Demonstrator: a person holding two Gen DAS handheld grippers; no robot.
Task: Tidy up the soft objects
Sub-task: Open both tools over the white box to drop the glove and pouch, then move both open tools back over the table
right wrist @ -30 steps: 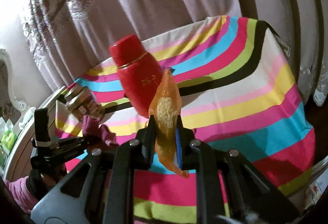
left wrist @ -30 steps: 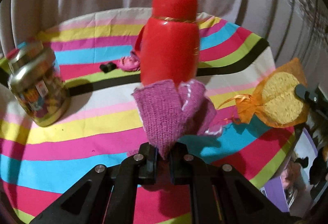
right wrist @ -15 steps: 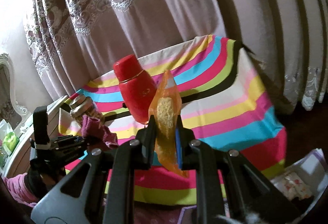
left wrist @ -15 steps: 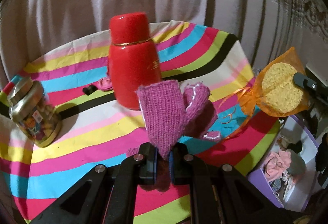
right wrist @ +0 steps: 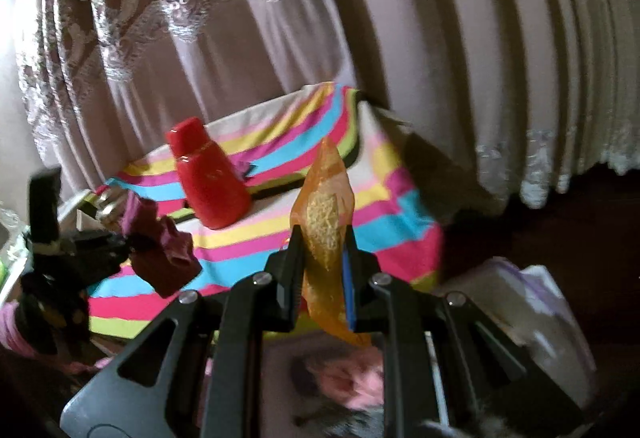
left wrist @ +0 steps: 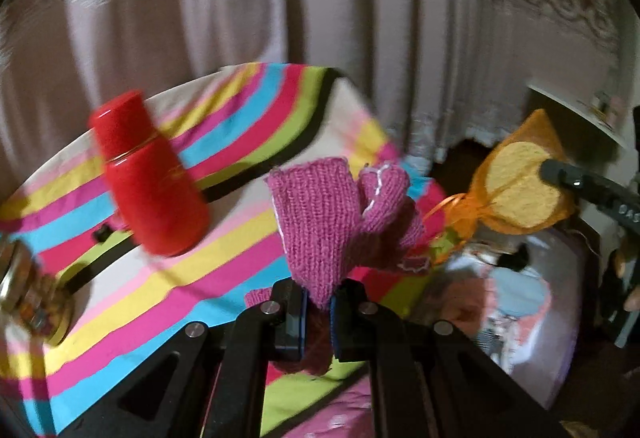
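Observation:
My left gripper [left wrist: 319,296] is shut on a pink knitted glove [left wrist: 320,222], which stands up between its jaws above the near edge of the striped tablecloth [left wrist: 160,290]. My right gripper [right wrist: 323,253] is shut on a yellow sponge in an orange mesh bag [right wrist: 326,213]. The same bagged sponge [left wrist: 520,189] shows at the right of the left wrist view, pinched by the right gripper's fingers [left wrist: 560,173]. In the right wrist view the left gripper [right wrist: 132,246] and its glove [right wrist: 164,258] appear dark at the left.
A red flask [left wrist: 152,181] stands on the striped table. A gold-lidded jar [left wrist: 32,302] sits at the table's left edge, a small pink item with a black clip [left wrist: 104,234] behind the flask. Curtains [right wrist: 360,17] hang behind. A container with pink and blue cloth [left wrist: 512,302] lies below right.
Both grippers have pulled back and up from the table and swung right, each still holding its item. The flask and jar now look smaller and further left; the container below has come into view.

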